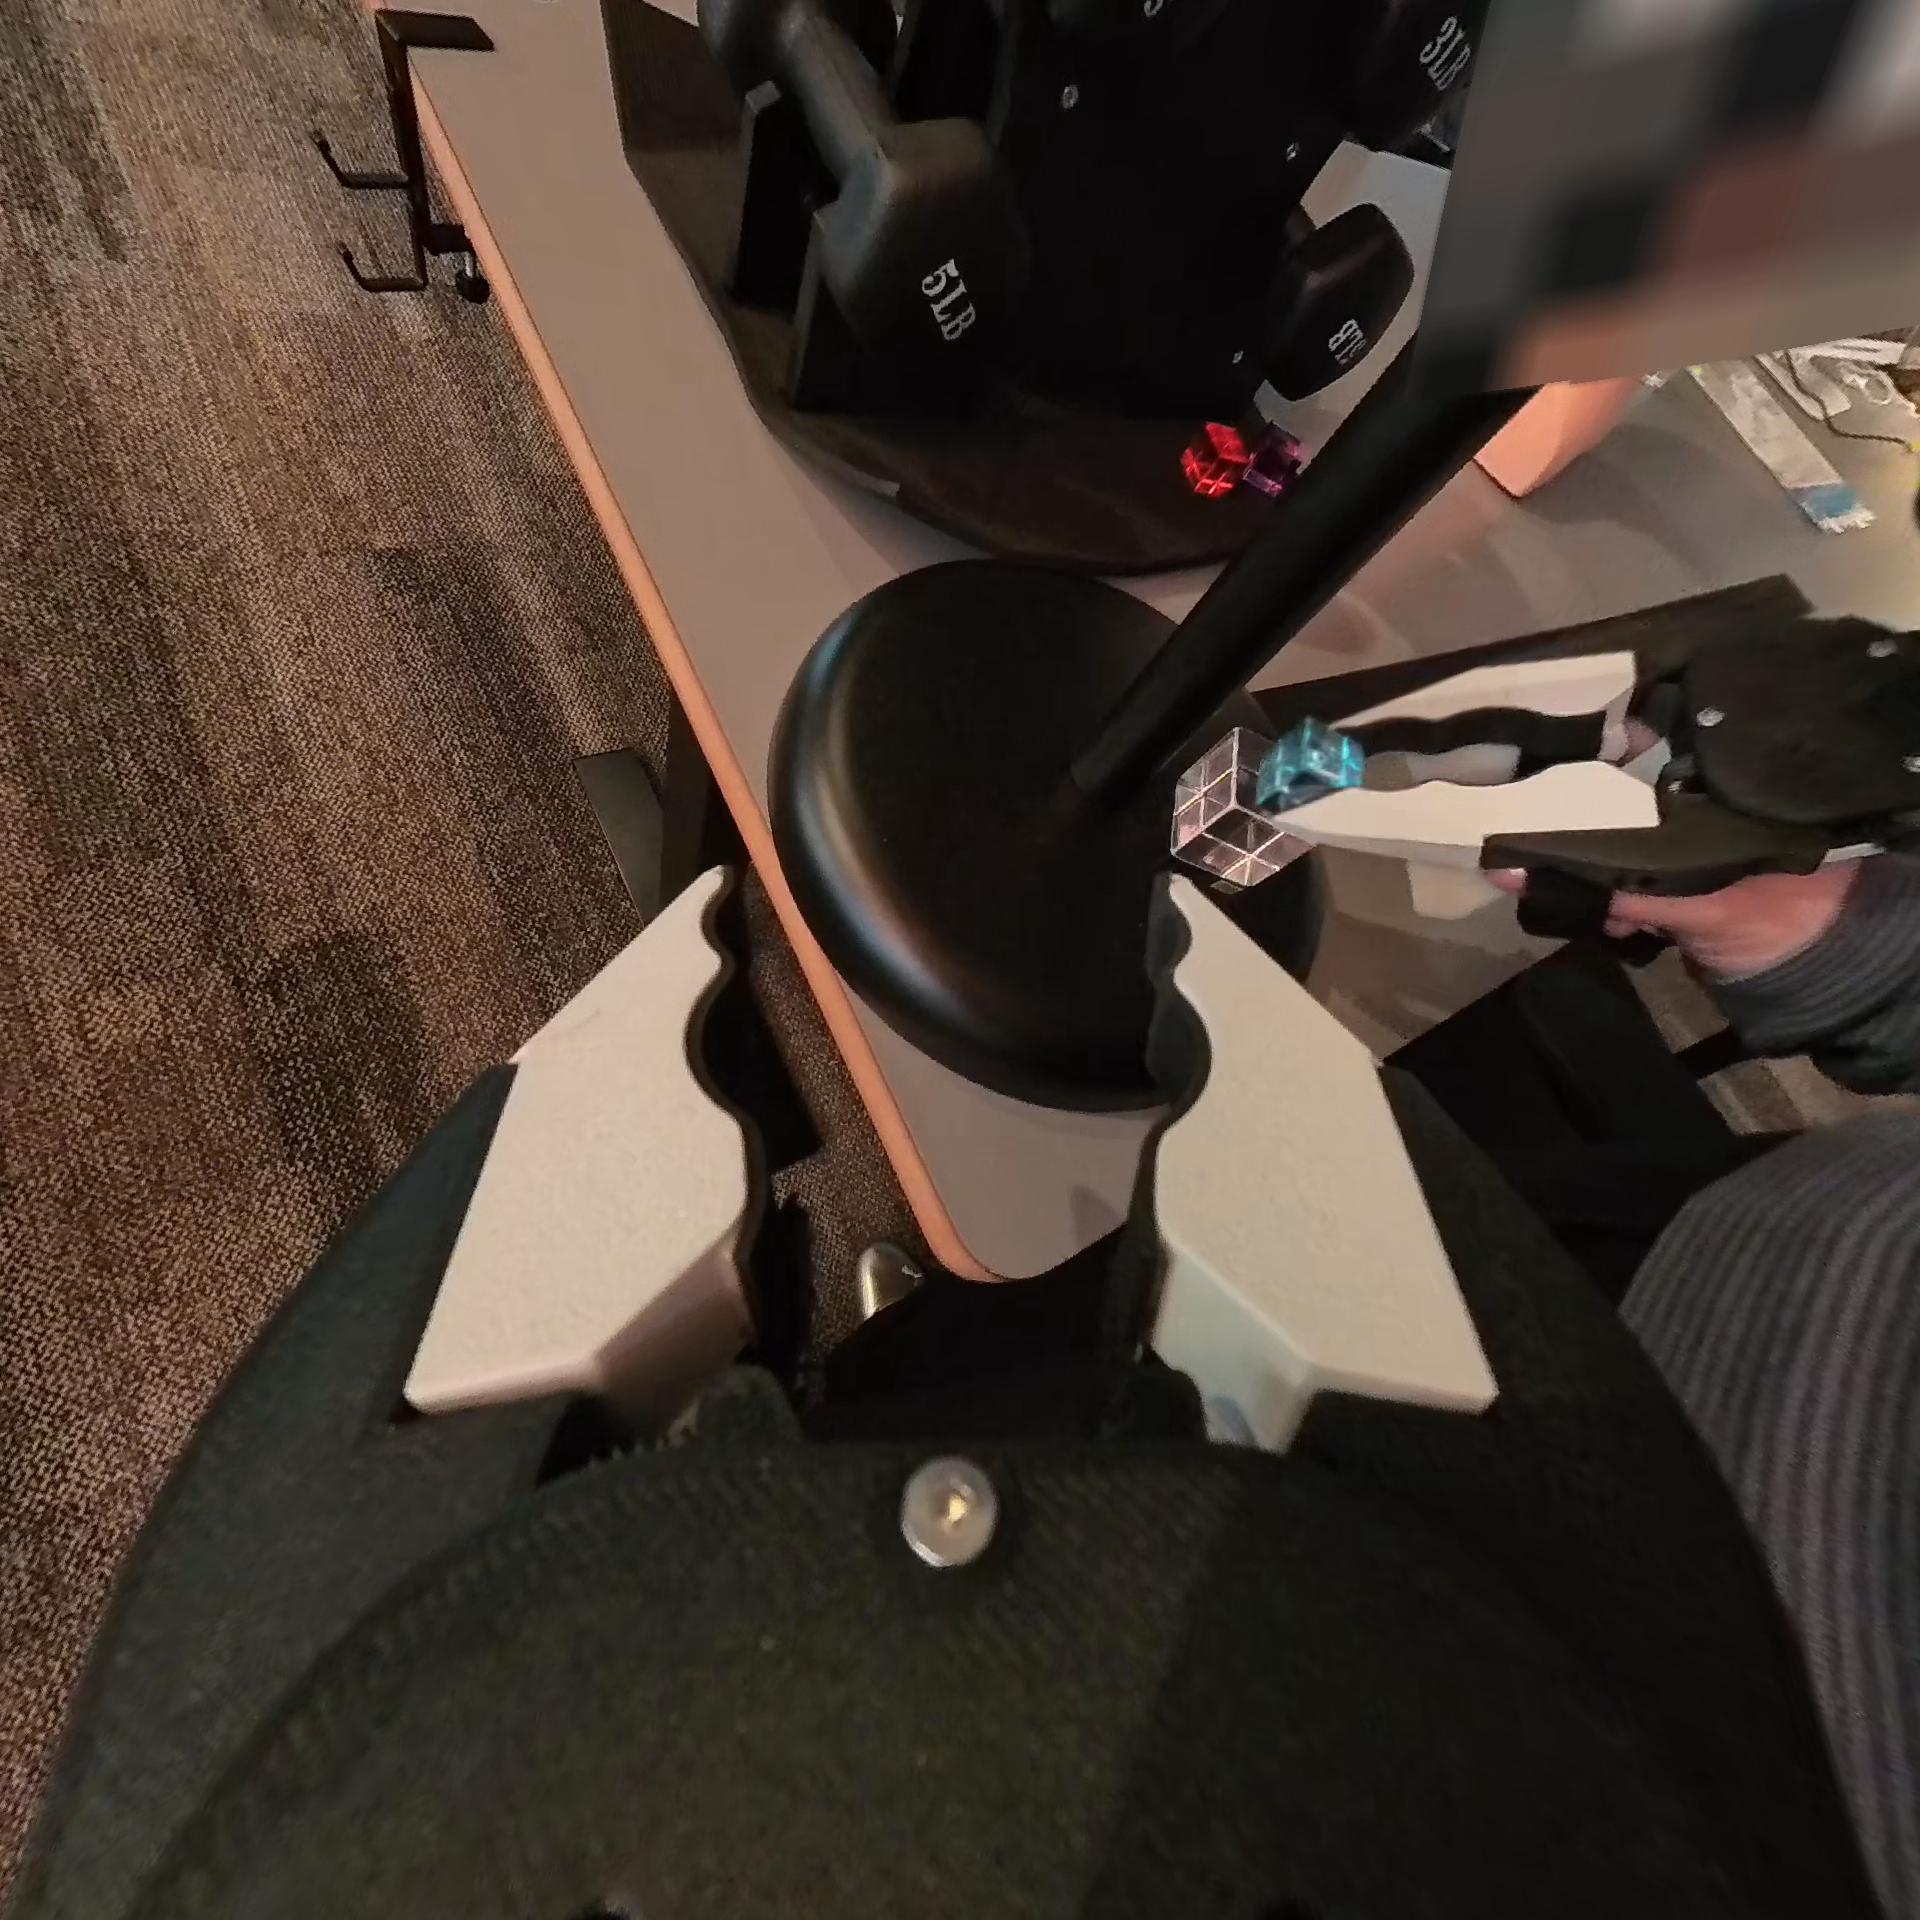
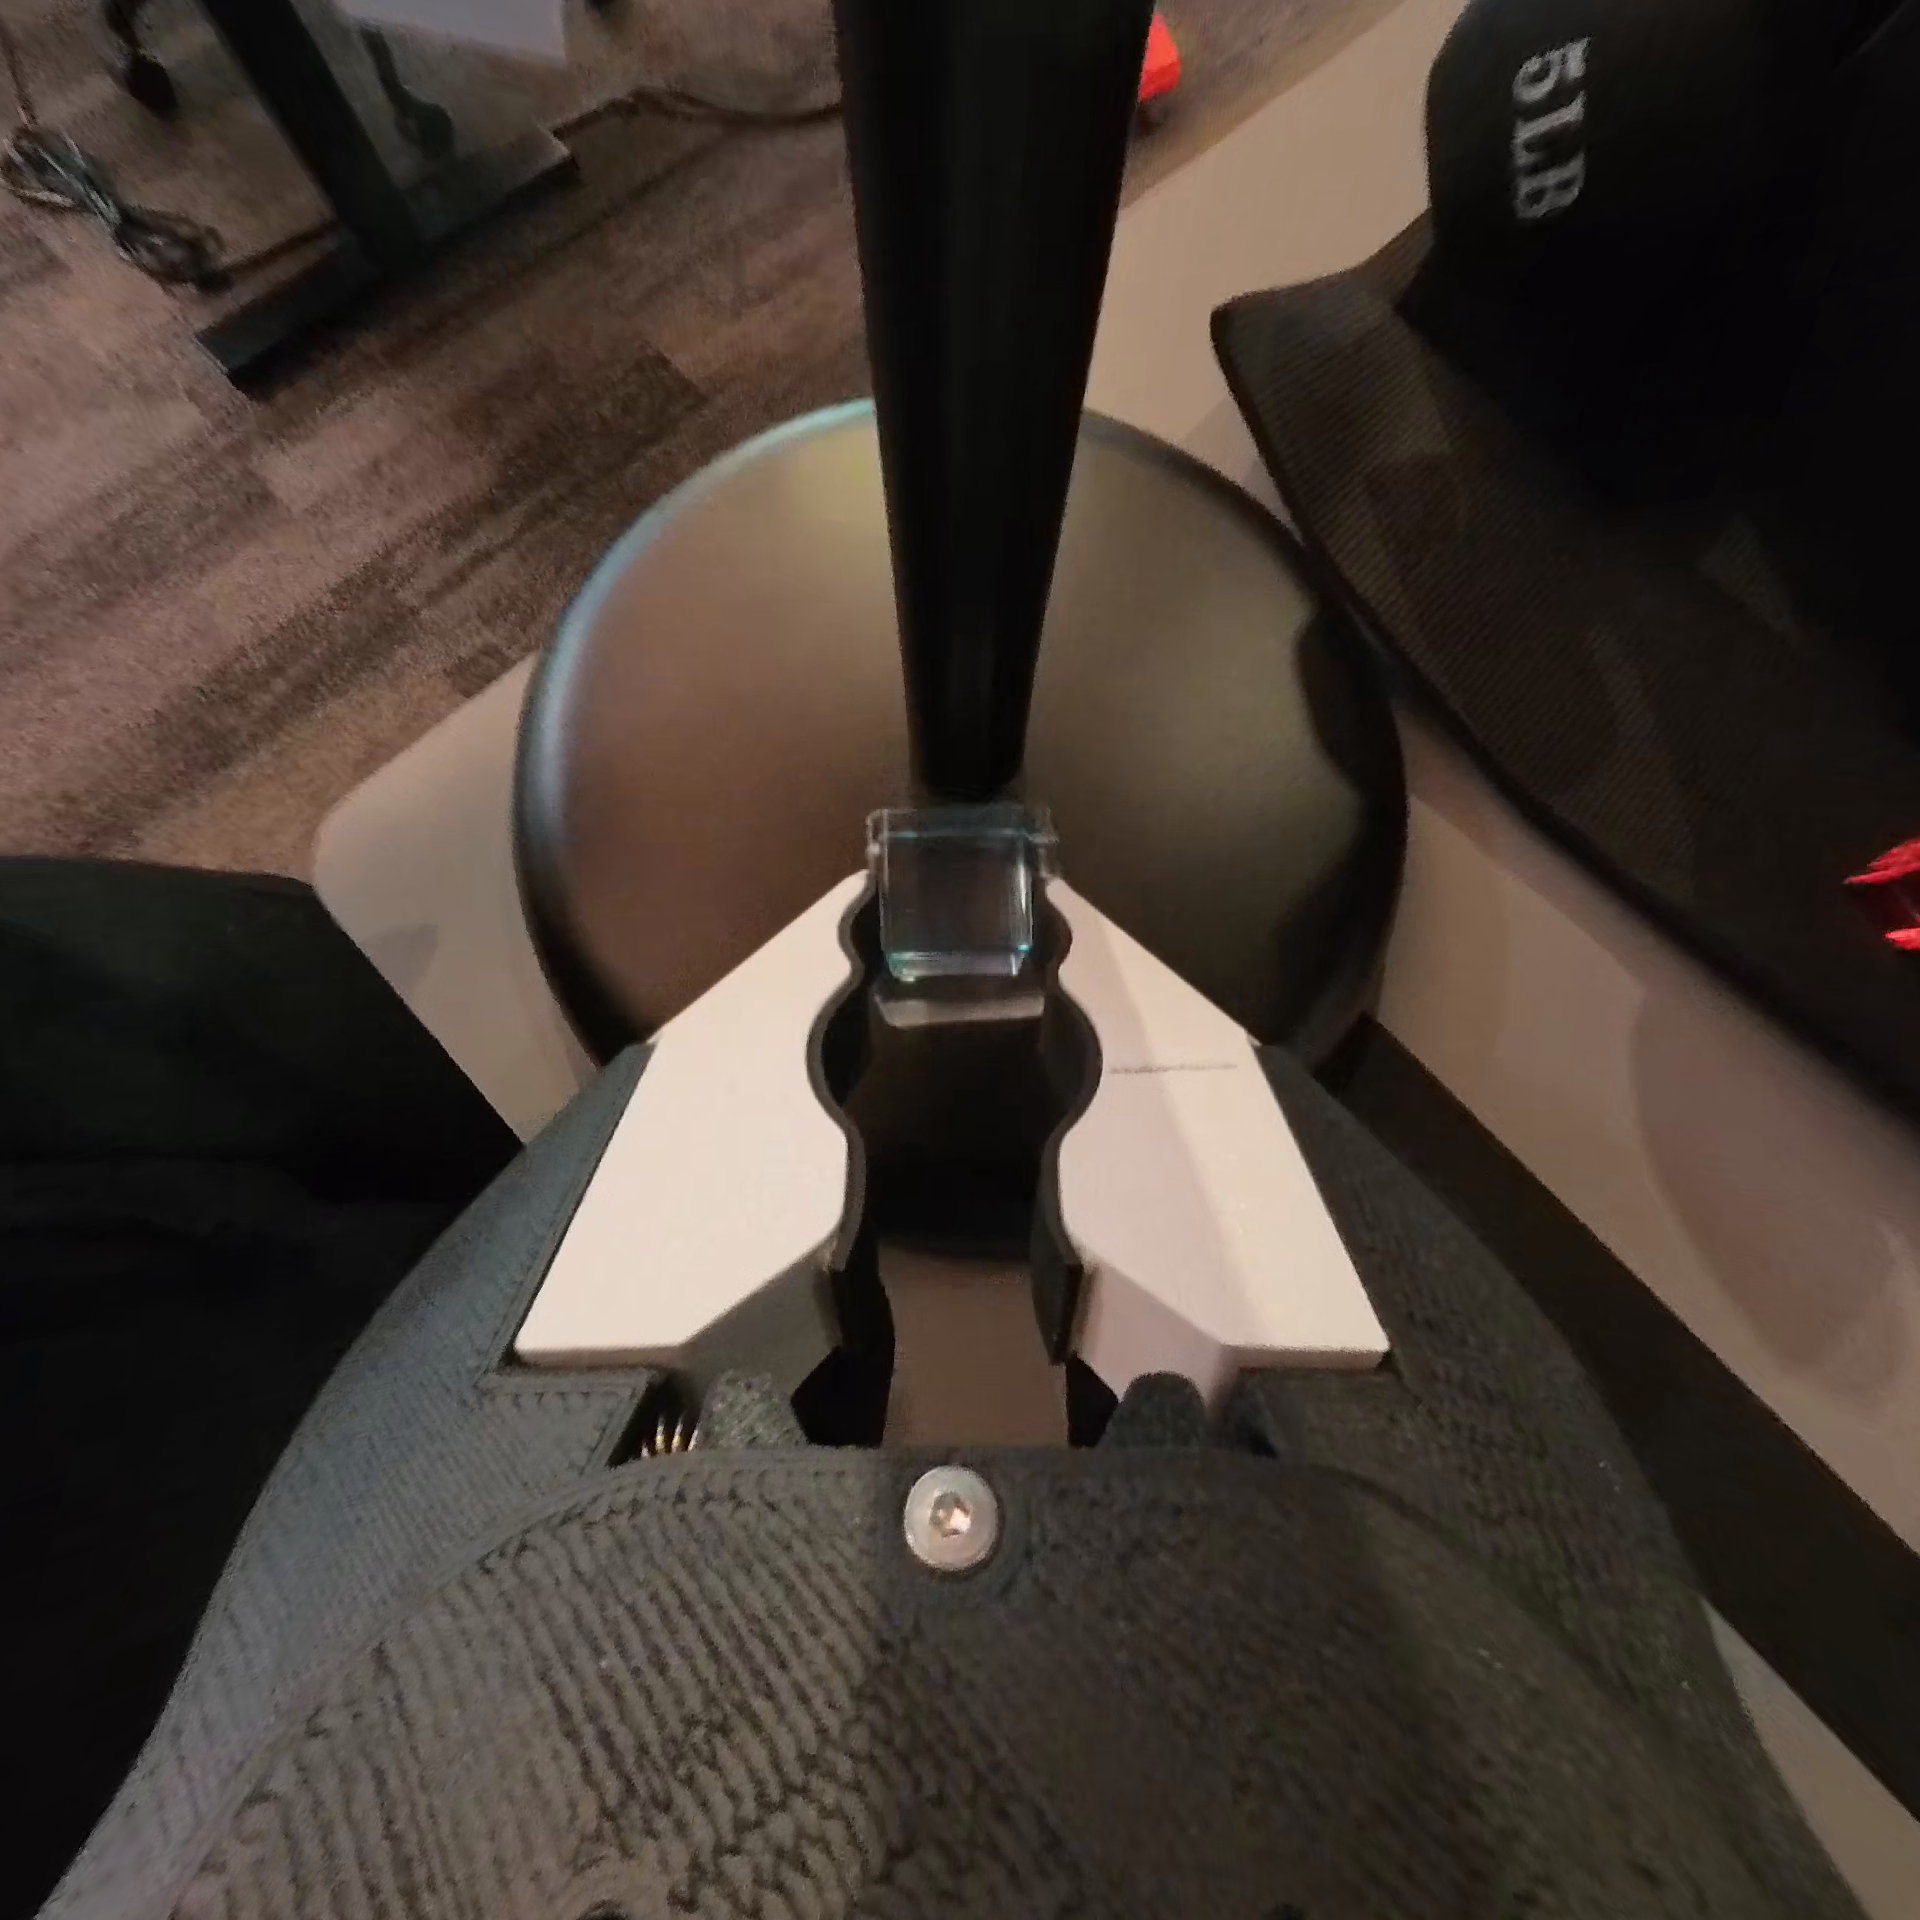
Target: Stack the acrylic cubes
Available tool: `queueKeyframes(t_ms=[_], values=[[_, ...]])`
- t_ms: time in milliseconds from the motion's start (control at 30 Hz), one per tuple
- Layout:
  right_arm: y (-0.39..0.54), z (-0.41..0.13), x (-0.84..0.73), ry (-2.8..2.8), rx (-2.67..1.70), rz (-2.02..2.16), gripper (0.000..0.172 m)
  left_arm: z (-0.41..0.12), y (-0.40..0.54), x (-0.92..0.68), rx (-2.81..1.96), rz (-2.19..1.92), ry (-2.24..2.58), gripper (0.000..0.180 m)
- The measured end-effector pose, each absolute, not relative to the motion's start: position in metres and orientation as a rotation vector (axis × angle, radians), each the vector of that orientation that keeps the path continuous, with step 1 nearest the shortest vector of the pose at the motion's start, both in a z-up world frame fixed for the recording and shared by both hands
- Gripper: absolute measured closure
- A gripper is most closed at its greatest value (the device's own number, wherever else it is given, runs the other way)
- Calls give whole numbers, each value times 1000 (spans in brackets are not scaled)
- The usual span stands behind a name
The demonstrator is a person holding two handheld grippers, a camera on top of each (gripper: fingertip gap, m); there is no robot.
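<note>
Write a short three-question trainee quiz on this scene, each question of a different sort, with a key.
1. True or false: the right gripper grips a blue-tinted clear cube between its fingertips.
2. Multiple choice: the colourless clear cube is (A) on the carpet, (B) on the round black base beside the black pole, under the tinted cube, (C) between the left gripper's fingers.
3. Fill in: the left gripper stands ____ with nothing between its fingers, near the table's corner.

Key: 1 true; 2 B; 3 open.
</note>
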State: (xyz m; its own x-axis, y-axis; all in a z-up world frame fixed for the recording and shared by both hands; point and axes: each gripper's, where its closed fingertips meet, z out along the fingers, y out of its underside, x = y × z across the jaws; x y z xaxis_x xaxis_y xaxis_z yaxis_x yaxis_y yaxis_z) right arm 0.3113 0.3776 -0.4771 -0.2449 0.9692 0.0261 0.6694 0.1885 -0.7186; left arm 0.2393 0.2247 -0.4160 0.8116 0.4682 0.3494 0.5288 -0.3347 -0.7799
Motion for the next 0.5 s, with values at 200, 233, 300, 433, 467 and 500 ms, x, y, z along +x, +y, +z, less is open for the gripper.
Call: queueKeyframes(t_ms=[200, 233, 300, 433, 467, 500], values=[[382, -473, 312, -1928, -1552, 869, 103, -417, 226, 238, -1991, -74, -739, 103], [386, -467, 313, -1884, -1551, 891, 96, -418, 226, 238, -1994, -75, -738, 103], [409, -458, 321, -1764, -1569, 888, 87, -417, 226, 238, -1994, -75, -737, 103], [524, -462, 377, -1325, -1747, 651, 84, -418, 226, 236, -1992, -77, -745, 103], [559, -468, 400, -1189, -1827, 571, 84, -418, 226, 235, -1992, -81, -747, 103], [592, -475, 427, -1048, -1905, 484, 84, -419, 227, 235, -1993, -83, -746, 103]])
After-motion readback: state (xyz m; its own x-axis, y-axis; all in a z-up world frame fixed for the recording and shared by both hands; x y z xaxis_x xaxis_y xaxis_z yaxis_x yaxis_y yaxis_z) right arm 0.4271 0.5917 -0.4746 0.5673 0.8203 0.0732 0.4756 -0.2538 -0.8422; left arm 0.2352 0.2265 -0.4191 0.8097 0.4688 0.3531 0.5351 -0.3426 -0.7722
